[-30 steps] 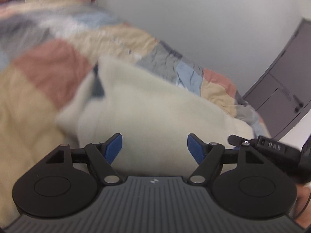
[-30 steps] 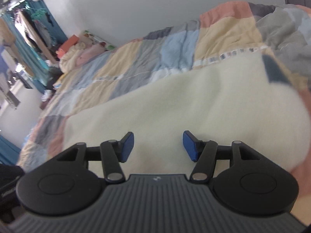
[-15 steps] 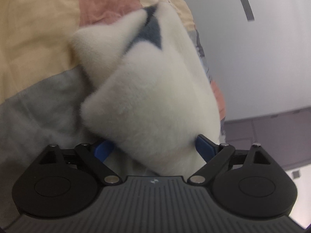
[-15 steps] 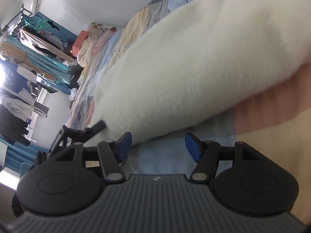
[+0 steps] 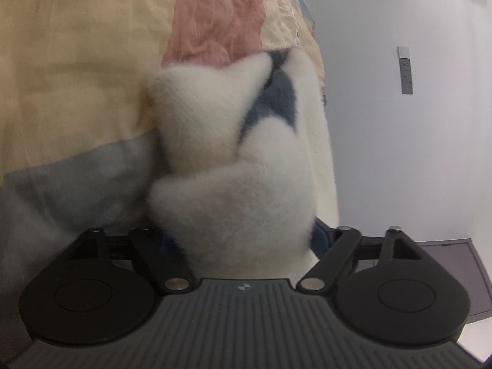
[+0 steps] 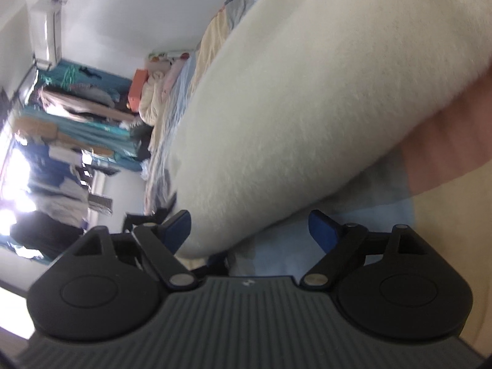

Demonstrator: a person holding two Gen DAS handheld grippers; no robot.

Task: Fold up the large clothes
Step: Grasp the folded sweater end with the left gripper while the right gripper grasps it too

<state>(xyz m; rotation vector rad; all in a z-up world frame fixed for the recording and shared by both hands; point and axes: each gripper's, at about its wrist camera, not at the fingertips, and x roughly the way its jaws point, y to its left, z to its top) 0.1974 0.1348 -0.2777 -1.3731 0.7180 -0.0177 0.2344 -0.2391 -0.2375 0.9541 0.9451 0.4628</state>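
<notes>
A fluffy cream garment (image 5: 246, 190) with a dark blue patch (image 5: 276, 98) lies folded on a patchwork quilt (image 5: 77, 61). My left gripper (image 5: 241, 238) is open, its blue pads mostly hidden on either side of the garment's thick near corner. In the right wrist view the same cream garment (image 6: 292, 107) fills the middle. My right gripper (image 6: 250, 229) is open at its lower edge, the left pad touching the fleece, the right pad over the quilt (image 6: 384, 190).
A white wall with a switch panel (image 5: 406, 70) and a grey door (image 5: 455, 270) stand right of the bed. A clothes rack (image 6: 61, 117) and piled bedding (image 6: 156, 92) lie at the bed's far end.
Both grippers turned onto their sides and came down to the garment's edges. The left gripper pushed further around the thick corner. The right gripper crept closer to the lower edge.
</notes>
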